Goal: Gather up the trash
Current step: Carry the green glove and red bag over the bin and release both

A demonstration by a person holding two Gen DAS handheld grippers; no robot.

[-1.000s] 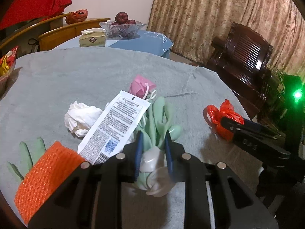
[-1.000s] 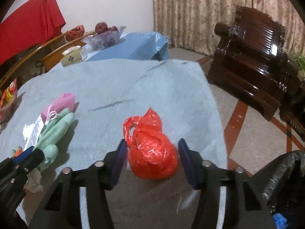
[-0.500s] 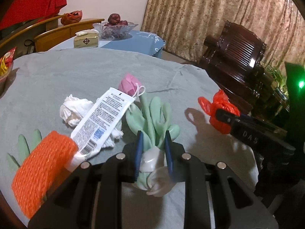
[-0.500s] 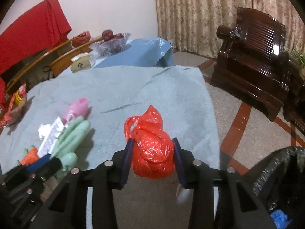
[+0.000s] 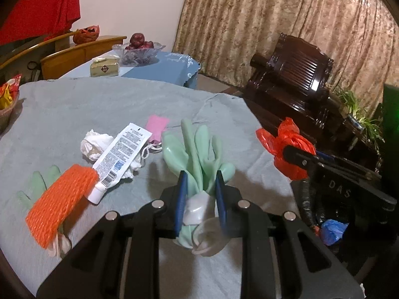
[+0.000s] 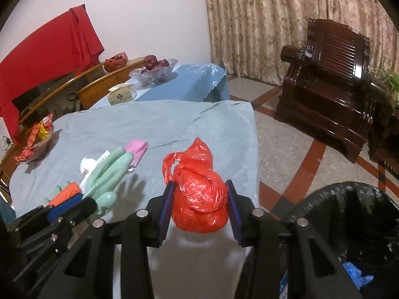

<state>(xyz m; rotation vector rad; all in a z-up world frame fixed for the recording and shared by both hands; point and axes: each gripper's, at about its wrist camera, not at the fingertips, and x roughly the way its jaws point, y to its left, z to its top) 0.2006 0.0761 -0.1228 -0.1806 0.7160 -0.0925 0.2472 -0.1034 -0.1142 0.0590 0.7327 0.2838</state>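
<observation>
My left gripper [image 5: 199,196] is shut on a pale green rubber glove [image 5: 197,147], held off the grey tablecloth [image 5: 99,104] with its fingers pointing up. My right gripper [image 6: 199,204] is shut on a knotted red plastic bag [image 6: 199,194], lifted above the table's right edge; the same red bag [image 5: 289,147] shows at the right of the left wrist view. On the cloth lie a white tube [image 5: 119,157], crumpled white tissue [image 5: 94,144], a pink mask [image 5: 155,127], orange foam netting [image 5: 59,201] and a second green glove [image 5: 40,186].
A black-lined trash bin [image 6: 349,229] stands on the floor at lower right, blue waste inside. A snack basket [image 6: 37,139] sits on the table's left. Behind are a blue-clothed table [image 6: 194,82] with a fruit bowl [image 6: 154,69], a tissue box [image 6: 122,94], and a dark wooden armchair [image 6: 331,94].
The right jaws closed on the red bag and lifted it off the cloth. The left gripper rose with the green glove, which now hangs clear of the tube and tissue.
</observation>
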